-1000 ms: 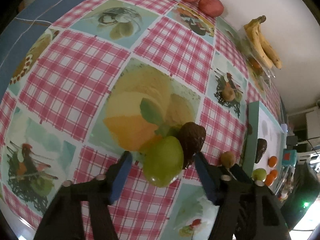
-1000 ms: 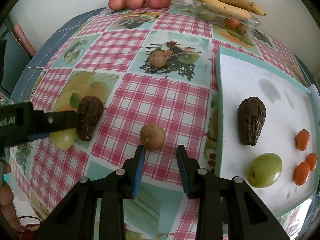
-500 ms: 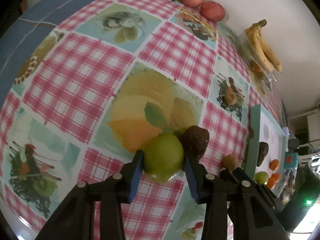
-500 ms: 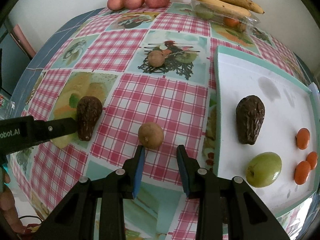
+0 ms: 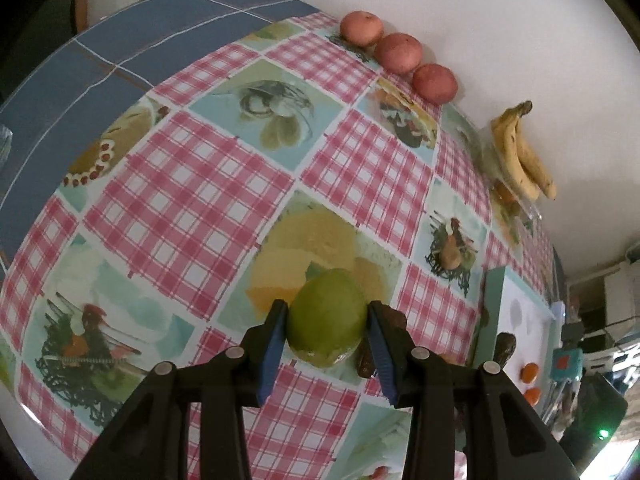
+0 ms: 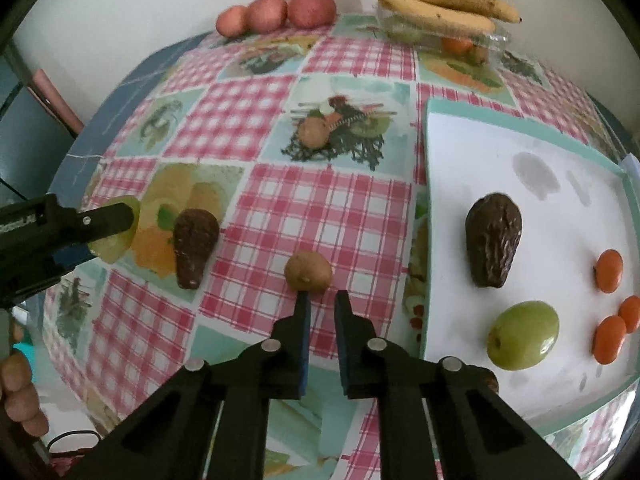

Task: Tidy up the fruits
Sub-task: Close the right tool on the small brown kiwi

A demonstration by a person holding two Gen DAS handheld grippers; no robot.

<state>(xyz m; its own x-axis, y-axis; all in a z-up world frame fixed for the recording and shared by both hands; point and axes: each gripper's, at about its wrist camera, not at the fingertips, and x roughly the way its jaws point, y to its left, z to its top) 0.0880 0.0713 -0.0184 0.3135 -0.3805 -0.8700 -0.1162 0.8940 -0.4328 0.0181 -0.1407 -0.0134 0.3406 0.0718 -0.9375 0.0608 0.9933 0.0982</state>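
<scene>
My left gripper (image 5: pixel 326 308) is shut on a green apple (image 5: pixel 326 326), held a little above the checked tablecloth. A dark wrinkled avocado (image 5: pixel 394 316) lies right behind it, partly hidden by the right finger. In the right wrist view the same apple (image 6: pixel 120 236) hangs at the far left in the left gripper (image 6: pixel 120 224), with the avocado (image 6: pixel 195 248) lying beside it. My right gripper (image 6: pixel 322 300) is shut on nothing. Its tips stand just in front of a brown kiwi (image 6: pixel 308 271).
A white tray with a teal rim (image 6: pixel 520 132) at the right holds another avocado (image 6: pixel 494 240), a green apple (image 6: pixel 522 335) and three small oranges (image 6: pixel 609 271). A second kiwi (image 6: pixel 314 132) lies mid-table. Bananas (image 6: pixel 440 4) on a clear box and three red fruits (image 6: pixel 276 12) line the wall.
The left jaws closed onto the green apple and lifted it slightly away from the avocado. The right jaws closed empty in front of the kiwi.
</scene>
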